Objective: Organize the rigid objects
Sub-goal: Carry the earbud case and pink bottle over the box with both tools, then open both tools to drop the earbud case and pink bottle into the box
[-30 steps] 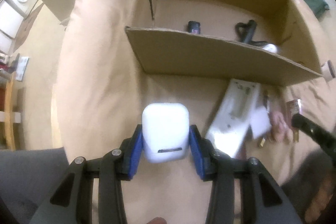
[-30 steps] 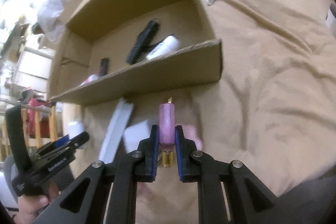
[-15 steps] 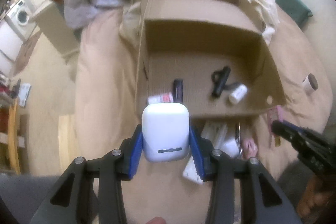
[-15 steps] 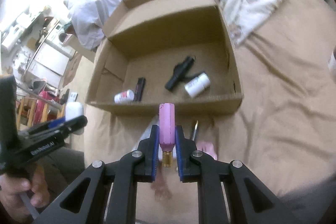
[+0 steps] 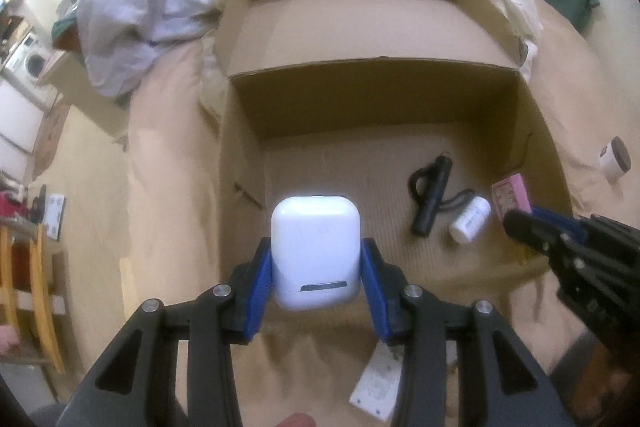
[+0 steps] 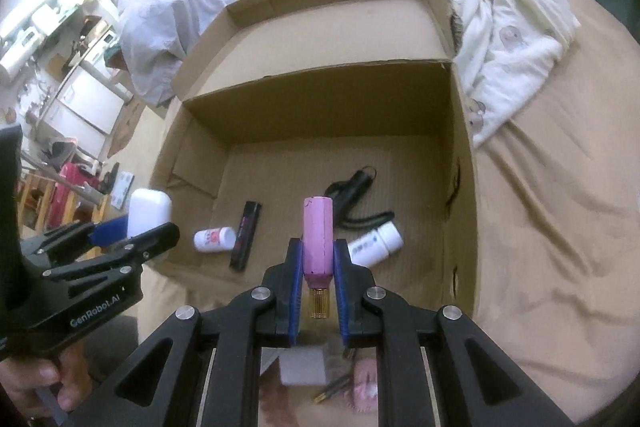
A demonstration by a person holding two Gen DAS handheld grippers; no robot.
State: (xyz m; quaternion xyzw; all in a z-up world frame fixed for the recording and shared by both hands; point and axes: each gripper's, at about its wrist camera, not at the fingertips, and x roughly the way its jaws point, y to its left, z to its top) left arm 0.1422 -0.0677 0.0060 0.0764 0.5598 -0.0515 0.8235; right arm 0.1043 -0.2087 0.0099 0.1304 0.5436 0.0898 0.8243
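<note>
Left gripper (image 5: 316, 263) is pinching white case (image 5: 315, 251), right gripper (image 6: 317, 269) pinching pink tube (image 6: 317, 235); cardboard box (image 6: 460, 163) is lying directly below-ahead of both.

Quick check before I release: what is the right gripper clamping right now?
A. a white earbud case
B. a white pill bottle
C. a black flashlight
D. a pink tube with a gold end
D. In the right wrist view the right gripper has its blue pads pressed on the pink tube, gold end toward the camera. The white earbud case sits in the left gripper.
</note>
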